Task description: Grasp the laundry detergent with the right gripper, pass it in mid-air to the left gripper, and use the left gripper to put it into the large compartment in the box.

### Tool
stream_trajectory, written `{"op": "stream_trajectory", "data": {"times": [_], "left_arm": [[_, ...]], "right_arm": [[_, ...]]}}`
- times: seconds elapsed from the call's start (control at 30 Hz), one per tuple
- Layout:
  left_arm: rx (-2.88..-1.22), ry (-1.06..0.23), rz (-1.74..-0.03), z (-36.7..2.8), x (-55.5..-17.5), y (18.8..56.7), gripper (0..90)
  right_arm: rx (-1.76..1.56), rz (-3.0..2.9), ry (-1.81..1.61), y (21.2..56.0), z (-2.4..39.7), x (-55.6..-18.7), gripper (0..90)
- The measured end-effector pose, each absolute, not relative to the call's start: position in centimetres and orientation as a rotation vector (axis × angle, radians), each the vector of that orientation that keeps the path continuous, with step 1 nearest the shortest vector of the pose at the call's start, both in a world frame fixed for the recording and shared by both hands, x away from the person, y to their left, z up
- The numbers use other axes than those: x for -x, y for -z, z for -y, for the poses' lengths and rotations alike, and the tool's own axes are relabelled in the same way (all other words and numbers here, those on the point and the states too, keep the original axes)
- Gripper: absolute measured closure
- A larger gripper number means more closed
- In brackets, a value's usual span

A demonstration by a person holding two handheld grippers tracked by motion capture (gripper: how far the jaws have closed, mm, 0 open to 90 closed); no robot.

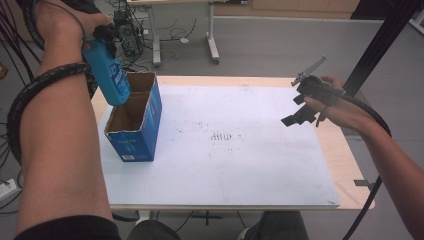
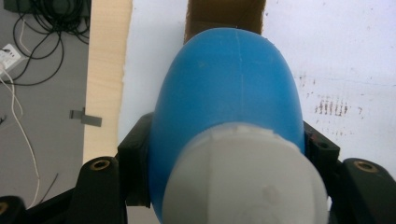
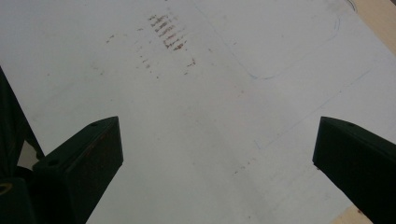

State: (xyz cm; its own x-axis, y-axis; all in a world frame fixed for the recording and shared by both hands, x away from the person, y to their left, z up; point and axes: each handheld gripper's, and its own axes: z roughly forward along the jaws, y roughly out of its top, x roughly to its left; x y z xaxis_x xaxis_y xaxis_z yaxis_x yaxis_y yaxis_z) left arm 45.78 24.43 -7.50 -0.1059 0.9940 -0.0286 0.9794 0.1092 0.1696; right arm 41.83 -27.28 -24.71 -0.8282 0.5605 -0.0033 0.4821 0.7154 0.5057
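Note:
My left gripper [image 1: 102,37] is shut on a blue bottle [image 1: 107,75] with a white cap [image 2: 243,186]. The bottle hangs bottom-down, tilted, its lower end at the mouth of an open blue cardboard box [image 1: 136,120] on the left of the white mat. In the left gripper view the blue bottle [image 2: 229,93] sits squeezed between both black jaws, with the brown box opening [image 2: 224,14] beyond it. My right gripper [image 1: 302,107] hovers above the mat's right side, open, with nothing between its jaws; the right gripper view looks down on bare mat [image 3: 210,121].
The white mat [image 1: 225,150] covers a light wooden table [image 1: 345,160] and carries faint brown smudges [image 1: 222,137] near its middle. A black post [image 1: 380,45] rises at the table's far right. Cables and desk legs [image 1: 212,45] stand on the grey floor behind.

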Motion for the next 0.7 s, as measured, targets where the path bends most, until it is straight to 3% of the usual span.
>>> {"op": "stream_trajectory", "data": {"times": [0.7], "left_arm": [[-2.050,-0.076,-2.252,-24.2,-46.7,13.7,37.0]], "right_arm": [[-0.844,-2.768,-0.732,25.2,27.2,-41.9,1.6]]}}
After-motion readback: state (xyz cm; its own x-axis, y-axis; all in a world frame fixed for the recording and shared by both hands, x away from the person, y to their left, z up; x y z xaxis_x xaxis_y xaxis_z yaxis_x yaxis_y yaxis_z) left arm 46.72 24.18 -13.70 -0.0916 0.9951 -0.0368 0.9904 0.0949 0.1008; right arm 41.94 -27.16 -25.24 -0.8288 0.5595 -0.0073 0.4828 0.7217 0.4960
